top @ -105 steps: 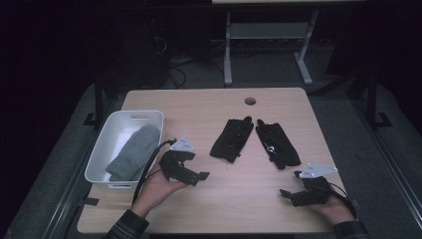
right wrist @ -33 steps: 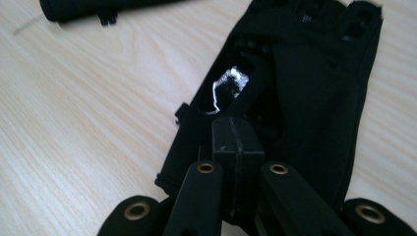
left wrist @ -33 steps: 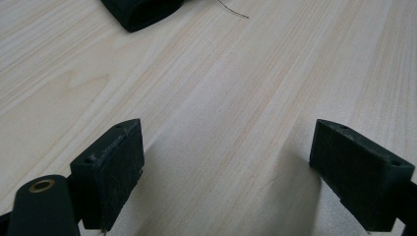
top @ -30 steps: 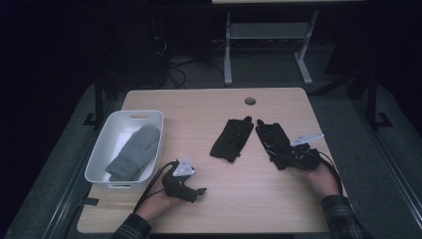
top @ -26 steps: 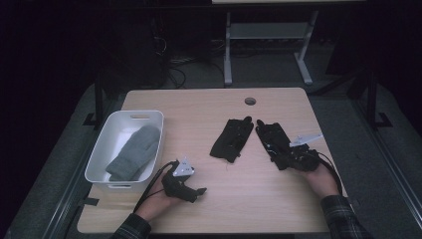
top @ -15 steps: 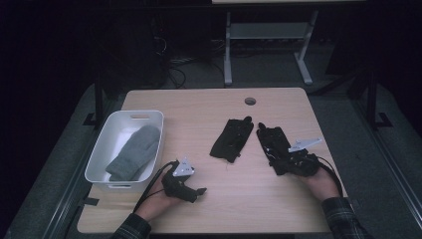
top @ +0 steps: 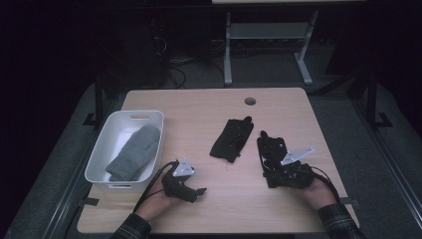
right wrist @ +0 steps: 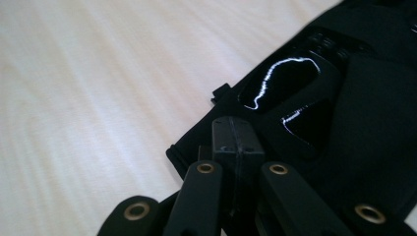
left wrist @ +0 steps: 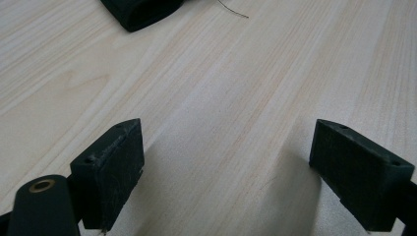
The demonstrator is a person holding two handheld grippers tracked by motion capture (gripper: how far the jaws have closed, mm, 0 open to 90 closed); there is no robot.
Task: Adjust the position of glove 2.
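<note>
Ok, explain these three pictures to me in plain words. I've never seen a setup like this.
There is no robot here. A person sits at a wooden table with a pair of hand-held tongs in each hand.

The wide picture comes from a camera above the table. The other two come from small cameras riding on the tongs, looking along their black jaws.

On the table lie two black gloves and a white bin holding a grey mitten. The left black glove lies by itself.

The left tongs rest near the bin; their own view shows the jaws wide apart with bare wood between them. The right tongs are closed, pinching the near edge of the right black glove.
</note>
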